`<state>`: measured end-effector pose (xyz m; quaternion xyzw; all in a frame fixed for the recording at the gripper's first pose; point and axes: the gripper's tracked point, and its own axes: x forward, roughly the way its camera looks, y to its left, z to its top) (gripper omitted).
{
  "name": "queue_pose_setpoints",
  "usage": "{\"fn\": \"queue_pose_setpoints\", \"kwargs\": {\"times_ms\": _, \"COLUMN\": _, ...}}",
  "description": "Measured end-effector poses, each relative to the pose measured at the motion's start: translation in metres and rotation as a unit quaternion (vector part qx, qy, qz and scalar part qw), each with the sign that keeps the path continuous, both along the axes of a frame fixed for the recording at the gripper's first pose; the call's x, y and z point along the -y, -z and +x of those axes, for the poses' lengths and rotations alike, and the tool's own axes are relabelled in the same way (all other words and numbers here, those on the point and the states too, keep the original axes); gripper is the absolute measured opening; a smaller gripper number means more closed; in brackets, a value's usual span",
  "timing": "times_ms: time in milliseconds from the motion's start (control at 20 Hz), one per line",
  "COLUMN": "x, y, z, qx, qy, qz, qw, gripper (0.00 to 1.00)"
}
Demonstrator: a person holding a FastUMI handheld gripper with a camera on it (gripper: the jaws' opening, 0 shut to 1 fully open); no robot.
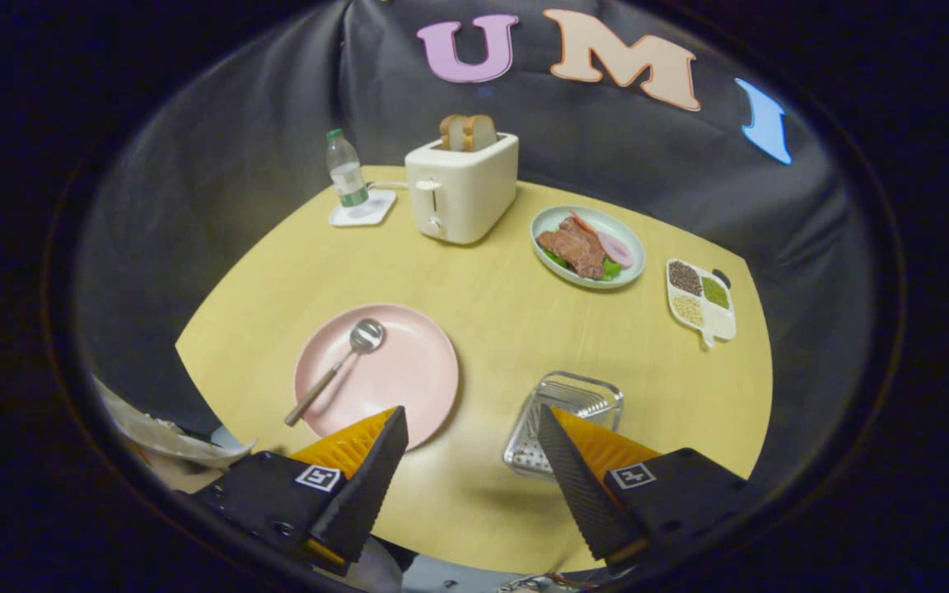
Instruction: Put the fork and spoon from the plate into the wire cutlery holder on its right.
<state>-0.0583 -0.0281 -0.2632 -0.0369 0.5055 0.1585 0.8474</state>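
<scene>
Looking ahead, you see a round, smooth pale-wood table (pixel 483 313) against creased black cloth. Your gripper (pixel 470 432) hangs above its near edge, fingers spread wide and holding nothing. Just ahead of the left finger sits a matte pink plate (pixel 409 371); a shiny metal spoon (pixel 338 366) lies across it, handle overhanging the rim. The wire cutlery holder (pixel 577 399) stands to the plate's right, partly behind the right finger. Beyond stand a boxy cream toaster (pixel 462 189) with bread, a plastic water bottle (pixel 347 175), a plate of meat (pixel 588 245) and a divided grain dish (pixel 701 301).
</scene>
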Motion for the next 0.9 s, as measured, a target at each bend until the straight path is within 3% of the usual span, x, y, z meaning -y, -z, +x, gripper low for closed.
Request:
{"fn": "queue_pose_setpoints", "kwargs": {"times_ms": 600, "x": -0.082, "y": 0.044, "z": -0.025, "qx": 0.062, "qy": 0.103, "qz": 0.020, "qw": 0.993, "gripper": 1.00}}
{"fn": "queue_pose_setpoints", "kwargs": {"times_ms": 900, "x": -0.121, "y": 0.073, "z": -0.029, "qx": 0.059, "qy": 0.092, "qz": 0.013, "qw": 0.994, "gripper": 1.00}}
